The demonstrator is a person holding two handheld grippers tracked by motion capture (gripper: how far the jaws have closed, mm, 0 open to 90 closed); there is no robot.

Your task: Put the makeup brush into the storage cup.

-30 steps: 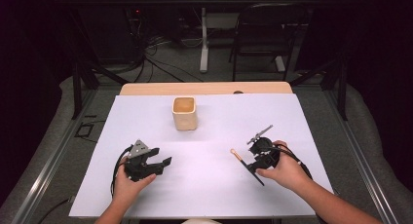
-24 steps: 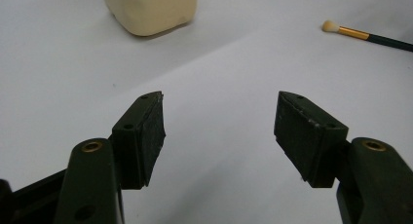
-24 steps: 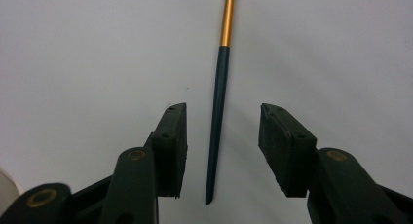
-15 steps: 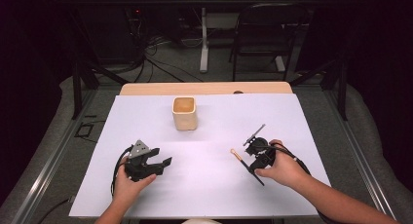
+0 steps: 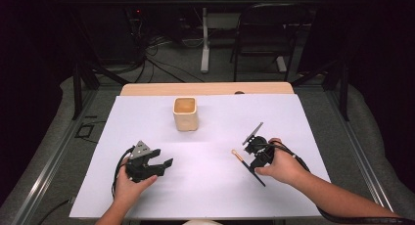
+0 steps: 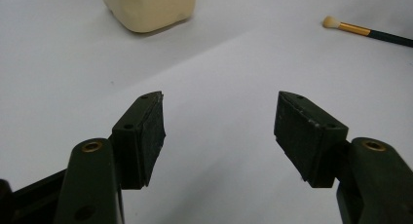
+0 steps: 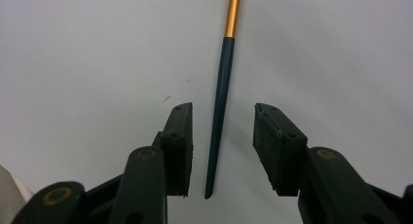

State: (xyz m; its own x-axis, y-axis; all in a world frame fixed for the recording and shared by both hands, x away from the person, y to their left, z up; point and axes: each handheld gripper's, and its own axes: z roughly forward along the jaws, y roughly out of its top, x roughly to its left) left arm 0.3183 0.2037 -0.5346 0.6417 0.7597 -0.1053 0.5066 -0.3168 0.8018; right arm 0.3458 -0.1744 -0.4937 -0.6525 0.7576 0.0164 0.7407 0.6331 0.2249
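- You are straddling the brush (image 7: 220,92) with your right gripper (image 7: 221,151): its dark handle is running up between the two jaws, so a squeeze would catch it across its thin width.
- Those jaws have just been closing in on the handle, but they are not pinching yet; a gap is showing on each side of it.
- The brush is lying flat on the white sheet (image 5: 215,186), to the right of the cup (image 5: 185,114) and nearer you, with its pale tip (image 6: 331,22) pointing toward the middle of the sheet.
- You are gripping near the tail end of the handle, likely so the tip stays free to go wherever the brush is headed.
- Your left gripper (image 6: 219,131) is resting on the sheet to the left of the cup and nearer you, jaws spread wide with nothing between them.
- The cup is standing upright and open, well apart from both grippers, probably waiting as the brush's holder.
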